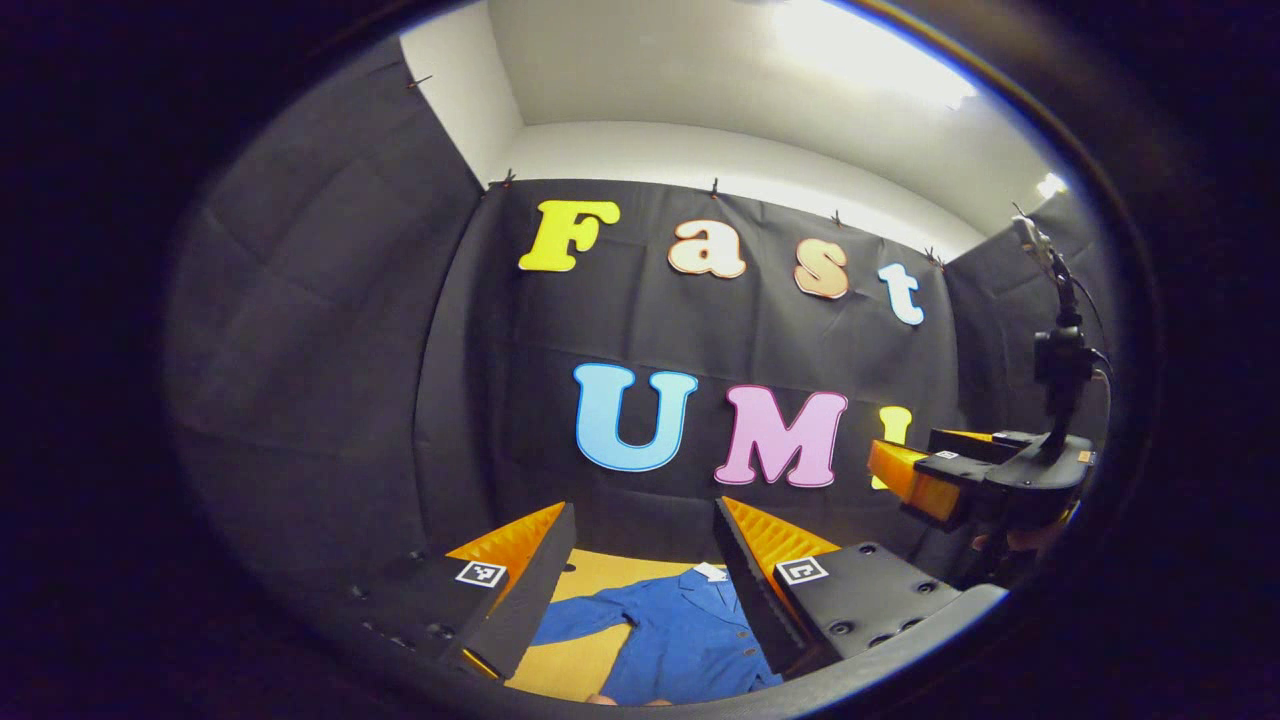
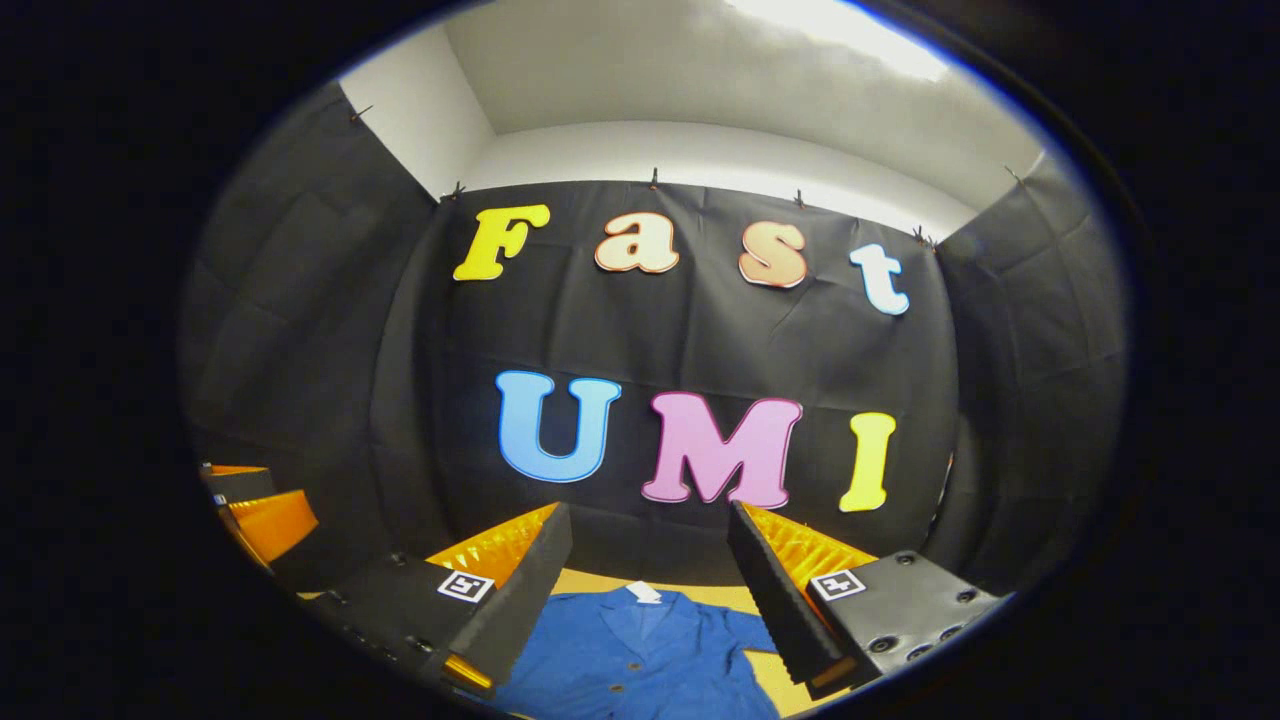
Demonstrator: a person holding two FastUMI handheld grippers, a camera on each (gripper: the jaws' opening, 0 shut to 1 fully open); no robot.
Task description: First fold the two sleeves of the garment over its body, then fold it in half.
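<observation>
Left tongs (image 1: 640, 575): fingers spread wide apart, nothing between them; held above the desk, pointing toward the back wall.
Right tongs (image 2: 650, 580): fingers likewise wide apart, gripping nothing; held above the desk, clear of the cloth. Seen also at the right side of the left gripper view, raised well off the desk.
Garment (image 2: 640, 655): blue, button-front, with collar and a small white tag at the neck; lies flat and spread on the desk, collar toward the back edge, lying below the gap between each pair of fingers.
Sleeve (image 1: 585, 615): in the left gripper view, stretched out sideways from the body toward the desk's left edge, not folded over.
Other sleeve (image 2: 748, 630): in the right gripper view, reaches out toward the right edge; its end is hidden behind a finger.
Desk (image 1: 600, 575): yellowish top, bare along the back edge.
</observation>
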